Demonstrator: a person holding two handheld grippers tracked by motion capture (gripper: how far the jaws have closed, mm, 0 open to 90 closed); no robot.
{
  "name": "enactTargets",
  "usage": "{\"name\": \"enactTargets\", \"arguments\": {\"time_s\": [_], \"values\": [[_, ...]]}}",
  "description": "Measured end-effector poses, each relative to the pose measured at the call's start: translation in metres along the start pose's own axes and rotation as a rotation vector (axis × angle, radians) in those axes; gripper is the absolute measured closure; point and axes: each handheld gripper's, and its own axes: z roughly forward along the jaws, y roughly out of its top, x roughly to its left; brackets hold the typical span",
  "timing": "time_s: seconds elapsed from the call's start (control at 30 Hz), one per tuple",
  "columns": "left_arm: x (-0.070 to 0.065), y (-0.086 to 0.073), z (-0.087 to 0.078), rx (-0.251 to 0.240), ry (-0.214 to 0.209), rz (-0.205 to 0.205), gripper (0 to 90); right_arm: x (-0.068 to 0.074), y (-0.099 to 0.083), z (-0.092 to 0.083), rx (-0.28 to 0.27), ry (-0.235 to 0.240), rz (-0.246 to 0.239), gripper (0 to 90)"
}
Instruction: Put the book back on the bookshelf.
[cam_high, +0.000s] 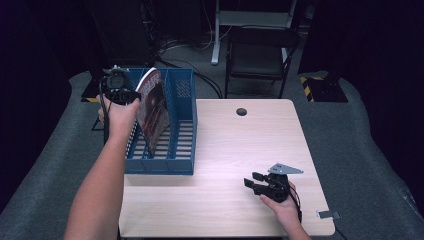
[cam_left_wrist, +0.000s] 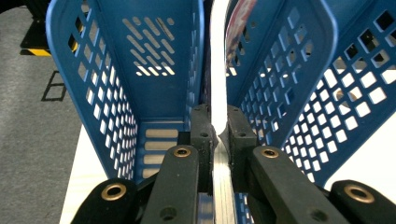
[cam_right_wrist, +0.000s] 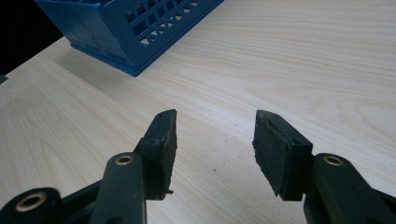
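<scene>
One magazine (cam_high: 152, 107) stood tilted in one blue rack (cam_high: 182, 145); the raised left gripper (cam_high: 131, 94) pinched its edge, while the right gripper (cam_high: 253, 181) rested gaping above the table (cam_high: 240, 145).

the right gripper (cam_right_wrist: 215, 140) was held with jaws parted above the wooden table (cam_right_wrist: 289, 60); a blue rack (cam_right_wrist: 135, 23) was seen ahead, left.

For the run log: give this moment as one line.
left tool: shut on magazine | magazine: leaning in blue file rack | right tool: open, over table
</scene>
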Motion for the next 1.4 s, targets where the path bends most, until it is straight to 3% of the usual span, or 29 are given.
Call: {"name": "enactTargets", "arguments": {"time_s": [0.27, 0.47, 0.73, 1.4], "values": [[0.002, -0.011, 0.007, -0.024, 0.004, -0.015, 84.2, 0.000, 0.000, 0.001, -0.003, -0.001, -0.010, 49.1], [0.002, -0.012, 0.007, -0.036, -0.005, 0.002, 82.8, 0.001, 0.000, 0.000, -0.003, -0.002, -0.005, 49.1], [0.002, -0.016, 0.011, 0.001, -0.018, 0.003, 74.3, 0.001, 0.000, 0.002, 0.005, 0.002, 0.000, 49.1], [0.001, -0.018, 0.013, 0.003, -0.041, 0.037, 55.6, 0.000, -0.001, 0.004, 0.013, 0.001, -0.015, 49.1]]}}
